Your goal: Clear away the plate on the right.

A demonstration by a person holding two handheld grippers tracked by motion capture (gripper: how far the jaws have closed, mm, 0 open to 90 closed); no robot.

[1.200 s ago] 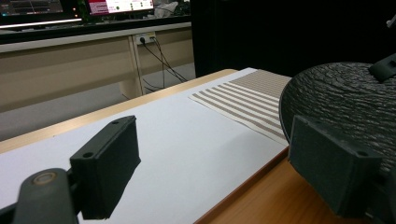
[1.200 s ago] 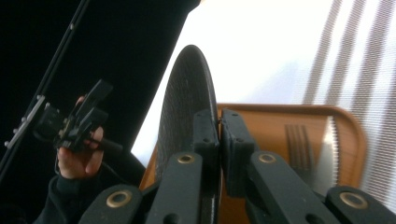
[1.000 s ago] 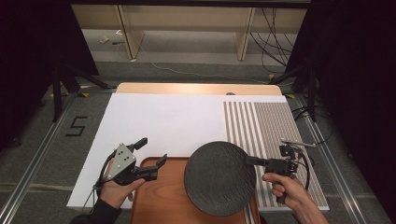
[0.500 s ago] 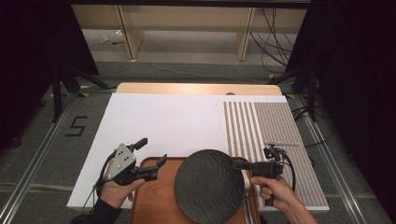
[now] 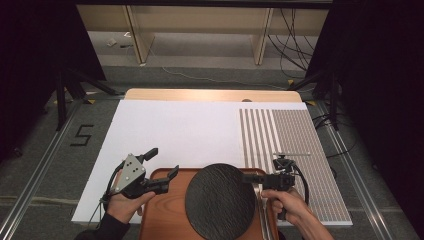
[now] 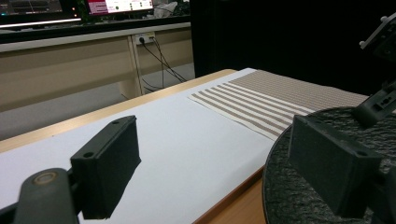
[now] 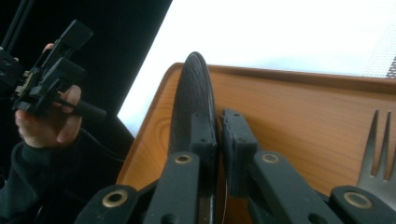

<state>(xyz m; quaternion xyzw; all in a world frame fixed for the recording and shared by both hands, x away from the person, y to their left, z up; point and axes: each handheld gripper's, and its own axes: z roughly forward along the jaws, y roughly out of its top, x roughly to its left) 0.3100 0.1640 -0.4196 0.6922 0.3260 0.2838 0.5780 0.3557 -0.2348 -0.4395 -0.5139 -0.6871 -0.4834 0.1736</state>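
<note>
The right tool (image 5: 248, 178) clamps the rim of the round black slate plate (image 5: 220, 199) above the wooden tray (image 5: 162, 220), left tool (image 5: 161, 166) open, empty.

Left gripper (image 5: 157, 172): matte black body topped by a grey three-cornered plate with dark screw holes; two black jaws ending in rectangular block pads (image 6: 108, 168), each pad face showing small recessed screw holes; a brass-coloured pivot rivet at the jaw base. A thin black cable trails from its rear. Right gripper (image 5: 248, 177): black pistol-style handle, a cluster of small black fittings above it, and a black cable looping beside the handle; brass-ringed pivots on its jaw links (image 7: 183, 159). Left hand (image 5: 123, 205): dark long sleeve reaching the wrist.
</note>
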